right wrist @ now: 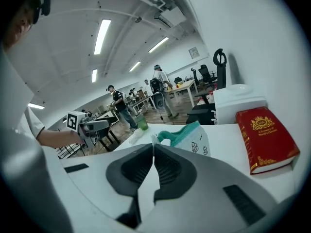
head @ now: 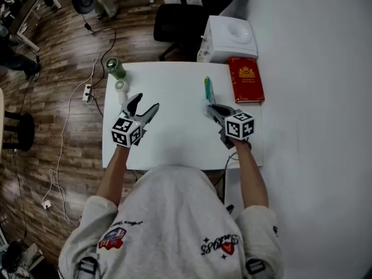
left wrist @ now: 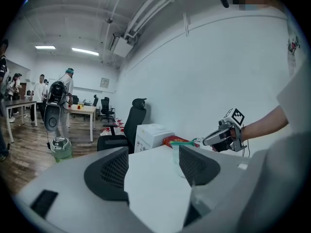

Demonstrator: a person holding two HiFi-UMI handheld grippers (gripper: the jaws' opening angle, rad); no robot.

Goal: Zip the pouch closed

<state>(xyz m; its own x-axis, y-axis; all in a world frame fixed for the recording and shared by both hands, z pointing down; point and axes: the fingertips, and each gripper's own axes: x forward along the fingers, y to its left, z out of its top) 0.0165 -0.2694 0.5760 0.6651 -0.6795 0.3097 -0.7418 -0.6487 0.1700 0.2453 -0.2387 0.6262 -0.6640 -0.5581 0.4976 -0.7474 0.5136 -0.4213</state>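
A white pouch (head: 207,90) with a teal zipper edge stands on its narrow side at the right middle of the white table (head: 174,138). My right gripper (head: 208,108) is at its near end. In the right gripper view the pouch (right wrist: 194,139) shows printed figures, and the right gripper (right wrist: 153,144) is shut, pinching a small pale tab at the zipper's end. Whether the pouch's bottom rests on the table I cannot tell. My left gripper (head: 147,101) hovers open and empty over the table's left half, well away from the pouch. In the left gripper view the pouch (left wrist: 179,160) is partly hidden behind one finger.
A red book (head: 246,79) lies at the table's far right corner, with a white box-shaped appliance (head: 229,38) behind it. A green bottle (head: 115,67) and a small white object (head: 121,89) stand at the far left corner. A black office chair (head: 177,19) stands beyond the table.
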